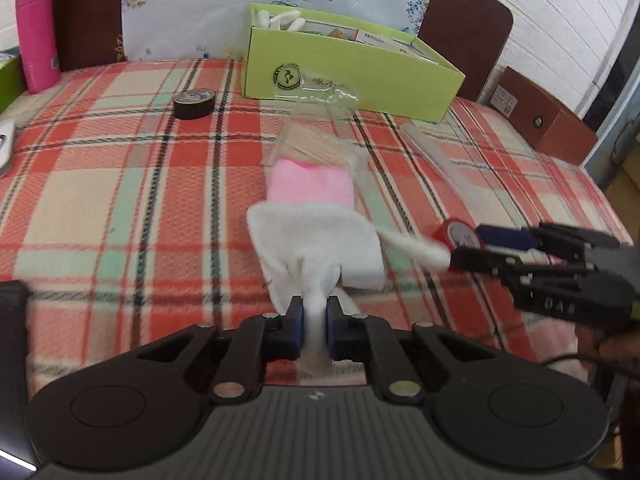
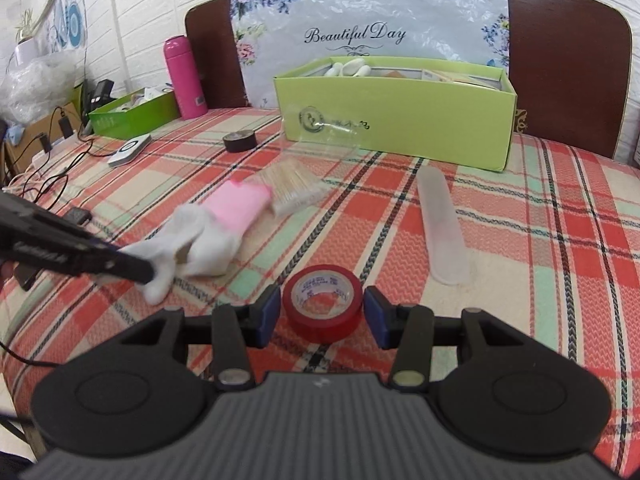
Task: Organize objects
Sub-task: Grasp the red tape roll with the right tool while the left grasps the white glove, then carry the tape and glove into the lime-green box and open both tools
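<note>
A white sock with a pink cuff (image 1: 316, 240) lies on the plaid cloth, and my left gripper (image 1: 315, 326) is shut on its bunched toe end. In the right wrist view the same sock (image 2: 208, 236) stretches left of centre, with the left gripper (image 2: 148, 272) reaching in from the left onto its toe. A red tape roll (image 2: 322, 304) sits between the blue pads of my right gripper (image 2: 322, 314), both pads against its sides. The left wrist view shows the right gripper (image 1: 464, 246) at the right, closed on the red tape roll (image 1: 456, 236).
An open light-green box (image 2: 400, 120) holding small items stands at the back. Nearby lie a bag of toothpicks (image 2: 292, 188), a black tape roll (image 2: 239, 140) and a frosted long case (image 2: 442, 228). A pink bottle (image 2: 185, 76), a second green box (image 2: 132, 114) and cables occupy the left.
</note>
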